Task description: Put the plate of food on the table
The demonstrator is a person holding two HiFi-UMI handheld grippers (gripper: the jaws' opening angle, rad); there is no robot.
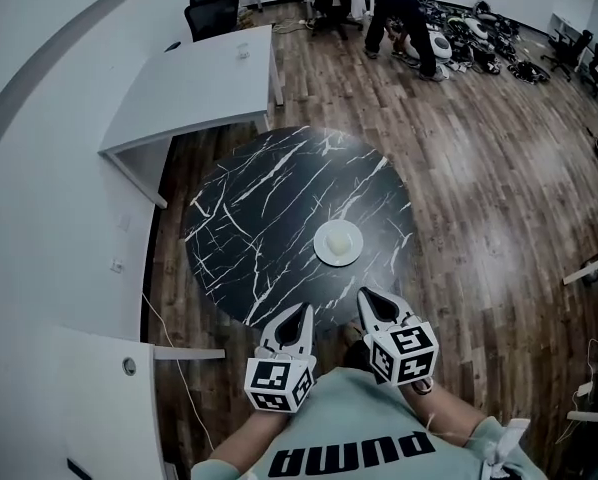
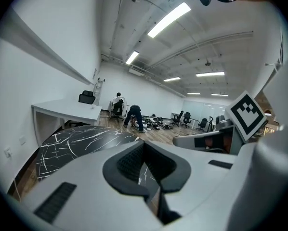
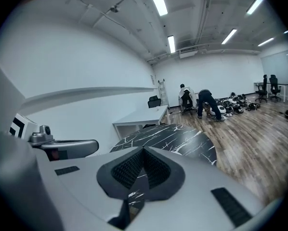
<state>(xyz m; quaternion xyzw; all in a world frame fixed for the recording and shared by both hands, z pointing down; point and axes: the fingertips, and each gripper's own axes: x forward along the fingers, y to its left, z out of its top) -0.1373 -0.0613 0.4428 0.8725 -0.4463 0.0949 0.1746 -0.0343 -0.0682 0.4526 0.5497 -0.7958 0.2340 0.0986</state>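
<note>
A: Marble table (image 1: 259, 218) is already carrying the plate of food (image 1: 338, 243). Anything left?
B: Seemingly nothing. You're holding left gripper (image 1: 303, 311) and right gripper (image 1: 365, 294) near your chest, jaws together, gripping nothing.

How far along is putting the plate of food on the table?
Done, it seems: the plate of food sits on the black marble table. In hand: nothing; the left tongs and right tongs are shut and empty, by the table's near edge. Left: nothing visible.
</note>
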